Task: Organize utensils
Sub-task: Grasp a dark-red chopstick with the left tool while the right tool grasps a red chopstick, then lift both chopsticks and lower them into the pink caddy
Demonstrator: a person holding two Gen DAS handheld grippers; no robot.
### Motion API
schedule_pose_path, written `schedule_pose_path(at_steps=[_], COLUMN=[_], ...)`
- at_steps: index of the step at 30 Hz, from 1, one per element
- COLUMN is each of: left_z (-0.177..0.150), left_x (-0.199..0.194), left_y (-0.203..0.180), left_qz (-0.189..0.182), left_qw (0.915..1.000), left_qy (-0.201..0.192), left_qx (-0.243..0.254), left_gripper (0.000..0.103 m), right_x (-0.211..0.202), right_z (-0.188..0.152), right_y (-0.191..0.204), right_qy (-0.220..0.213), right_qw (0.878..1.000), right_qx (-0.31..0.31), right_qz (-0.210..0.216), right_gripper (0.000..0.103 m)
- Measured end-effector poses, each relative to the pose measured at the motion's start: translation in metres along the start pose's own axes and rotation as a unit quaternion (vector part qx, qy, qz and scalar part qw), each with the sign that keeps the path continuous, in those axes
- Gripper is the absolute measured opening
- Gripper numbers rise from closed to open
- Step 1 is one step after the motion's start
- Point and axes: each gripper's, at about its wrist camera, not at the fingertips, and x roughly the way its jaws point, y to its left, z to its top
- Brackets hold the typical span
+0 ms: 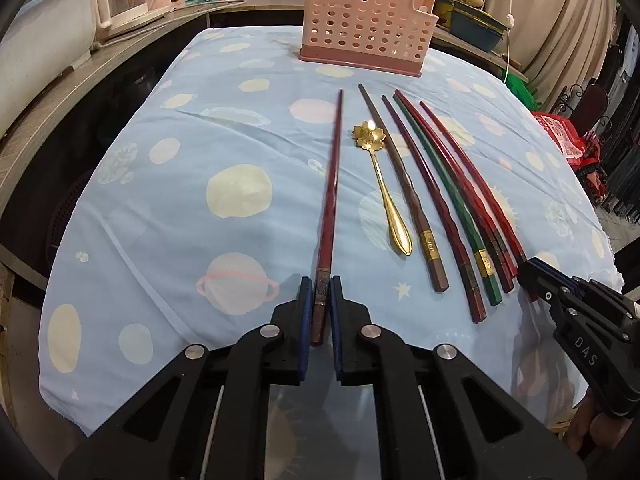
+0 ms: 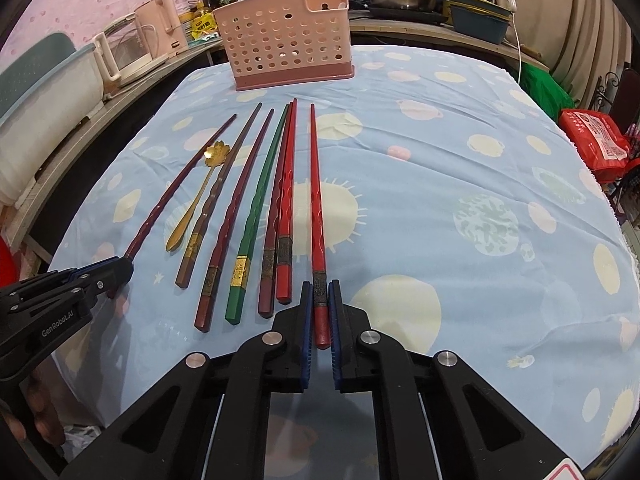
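Both claws pinch thick near ends: left claw point(image 1: 321, 304) on the dark red chopstick point(image 1: 330, 208), right claw point(image 2: 320, 312) on the bright red chopstick point(image 2: 316, 200), both flat on the surface point(image 2: 460, 152) — light, stiff, probably slick sticks, so gripping the square butt seems smart.

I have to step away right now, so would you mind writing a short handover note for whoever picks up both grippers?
Left gripper: shut on the thick end of a dark red chopstick, the leftmost of the row.
Right gripper: shut on the thick end of a bright red chopstick, the rightmost.
Between them on the blue tablecloth lie a gold spoon and five more chopsticks, one of them the green chopstick.
The pink basket stands at the far end of the table; nothing shows in it.
Done: nothing stowed yet.
Left: carry both held chopsticks to the basket, then the rest and the spoon.
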Motion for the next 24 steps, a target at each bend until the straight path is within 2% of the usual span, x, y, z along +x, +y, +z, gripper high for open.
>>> schedule_pose_path(at_steps=[10,24], left_z=[0.001,0.014], left_x=[-0.009,-0.043], left_y=[0.004,0.005], left_qz=[-0.003,-0.014], left_qw=[0.9999,0.9993], left_qy=[-0.001,-0.03], left_qx=[-0.013,-0.015], left_gripper=[0.007,0.007], right_x=[-0.01,-0.05], right_z=[-0.001,0.014], right_y=[-0.007,-0.013], right_qy=[-0.007,-0.053], right_qw=[1.0,0.998], right_qx=[0.016,0.029], right_qz=[0.008,0.022], right_gripper=[0.007,0.007])
